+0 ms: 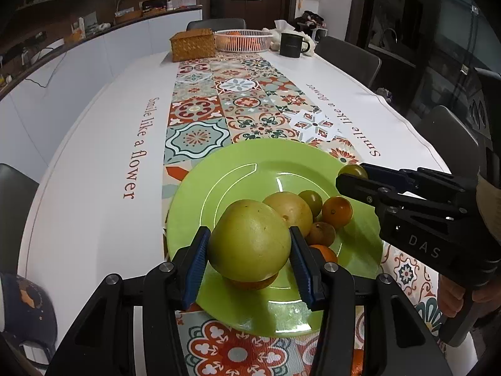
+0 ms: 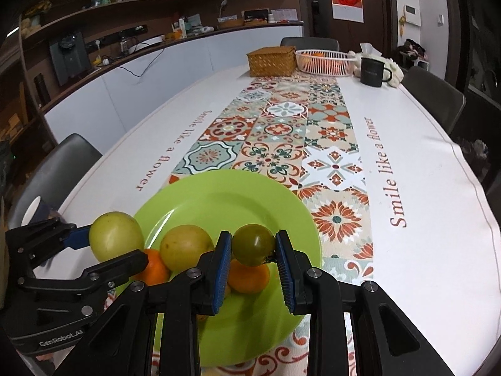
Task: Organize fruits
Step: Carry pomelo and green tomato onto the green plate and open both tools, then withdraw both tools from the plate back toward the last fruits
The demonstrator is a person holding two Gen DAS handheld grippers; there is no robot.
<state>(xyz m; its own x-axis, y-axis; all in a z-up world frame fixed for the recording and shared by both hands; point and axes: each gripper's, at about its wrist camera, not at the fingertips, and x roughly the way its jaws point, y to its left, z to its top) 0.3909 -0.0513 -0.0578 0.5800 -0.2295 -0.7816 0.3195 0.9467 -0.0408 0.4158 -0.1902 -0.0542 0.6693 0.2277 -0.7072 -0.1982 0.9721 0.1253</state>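
Both grippers are hanging over the green plate [image 1: 238,169] at the near end of the long table [image 1: 94,163], and each one is carrying a piece of fruit.

The left gripper [image 1: 249,257] is clamping a large yellow-green fruit [image 1: 250,241] — its blue pads [image 1: 195,269] are pressing on either side, and the jaws are standing partly apart because the fruit is wide. It is being held just above an orange [image 1: 253,282] that is peeking out from beneath it on the plate.

The right gripper [image 2: 253,257] is pinching a small green tomato-like fruit [image 2: 253,247] between its blue pads [image 2: 222,269], jaws drawn in close around it. In the left wrist view that same fruit [image 1: 353,170] is showing at the tip of the right gripper, over the plate's far right rim.

Sitting on the plate are a second yellow-green fruit [image 1: 289,208], a small green one [image 1: 310,202] and a few small orange ones [image 1: 337,212], all bunched together toward the near side.

A patterned runner [image 1: 238,100] is lying down the middle of the table under the plate. At the far end a woven box [image 1: 192,45], a white basket [image 1: 242,40] and a dark mug [image 1: 291,44] are standing side by side. A hand [image 1: 460,294] is gripping the right gripper's handle.
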